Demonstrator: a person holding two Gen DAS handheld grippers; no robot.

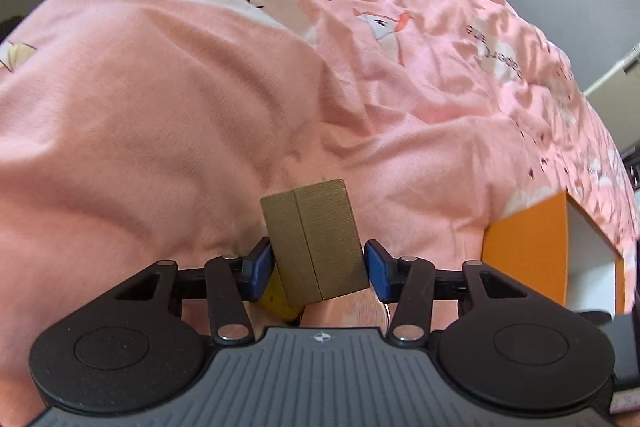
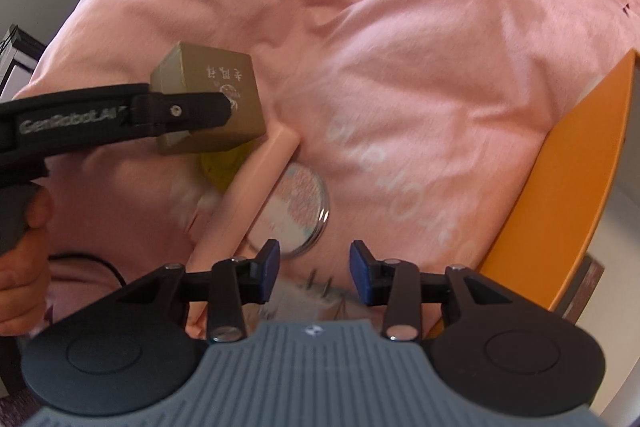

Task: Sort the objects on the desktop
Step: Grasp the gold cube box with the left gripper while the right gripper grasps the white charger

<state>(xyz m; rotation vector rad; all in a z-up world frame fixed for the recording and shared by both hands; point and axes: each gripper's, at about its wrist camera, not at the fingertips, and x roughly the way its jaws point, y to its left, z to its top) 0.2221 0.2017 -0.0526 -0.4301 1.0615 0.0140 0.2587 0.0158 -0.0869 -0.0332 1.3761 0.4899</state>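
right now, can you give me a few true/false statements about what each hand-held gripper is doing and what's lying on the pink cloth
1. The left hand-held gripper has a gold-brown box between its fingers. True.
2. The right hand-held gripper is clamped on the round tin. False: its jaws stand apart with nothing between them, and the round tin lies on the pink cloth.
3. A pink stick-shaped case lies beside the round tin. True.
4. The box is bright blue. False: it is gold-brown with printed characters.
5. An orange panel shows at the right edge of the cloth. True.
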